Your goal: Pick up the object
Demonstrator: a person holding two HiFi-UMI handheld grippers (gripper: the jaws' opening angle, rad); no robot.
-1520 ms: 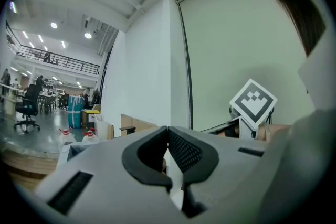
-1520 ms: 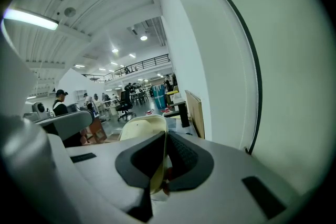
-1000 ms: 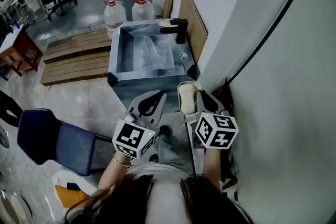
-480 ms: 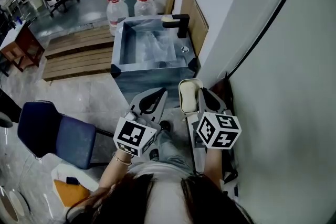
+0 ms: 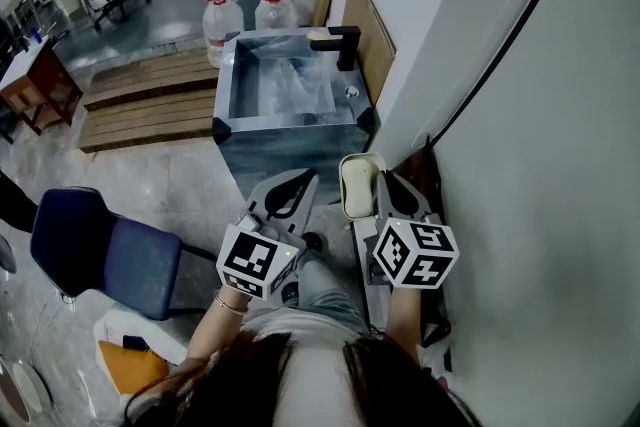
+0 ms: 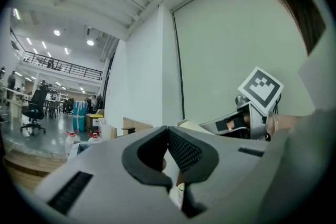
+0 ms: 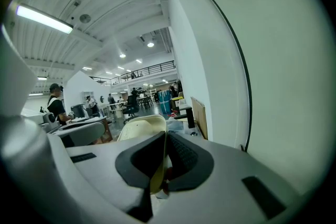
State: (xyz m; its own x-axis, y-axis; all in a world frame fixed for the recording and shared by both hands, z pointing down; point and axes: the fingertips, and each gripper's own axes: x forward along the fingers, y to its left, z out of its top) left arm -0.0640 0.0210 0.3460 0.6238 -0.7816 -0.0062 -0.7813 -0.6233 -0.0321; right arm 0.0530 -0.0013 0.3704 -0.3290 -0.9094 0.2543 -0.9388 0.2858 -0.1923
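The object is a cream, shallow, dish-like piece (image 5: 356,183) with a raised rim. My right gripper (image 5: 377,183) is shut on its edge and holds it upright in the air in front of me. In the right gripper view the cream object (image 7: 137,132) stands up between the black pads, with the right gripper (image 7: 165,139) clamped on its lower part. My left gripper (image 5: 298,181) hovers just left of it, shut, with nothing between its jaws. In the left gripper view the left gripper (image 6: 168,134) shows its pads pressed together.
A metal sink basin (image 5: 223,100) with a black tap (image 5: 342,45) stands ahead. Two water bottles (image 5: 222,15) and a wooden pallet (image 5: 140,105) lie beyond. A blue chair (image 5: 100,253) is at my left. A white wall (image 5: 540,165) runs close along my right.
The head view has shifted slightly. Both grippers stay where they were, the right one still holding the cream object.
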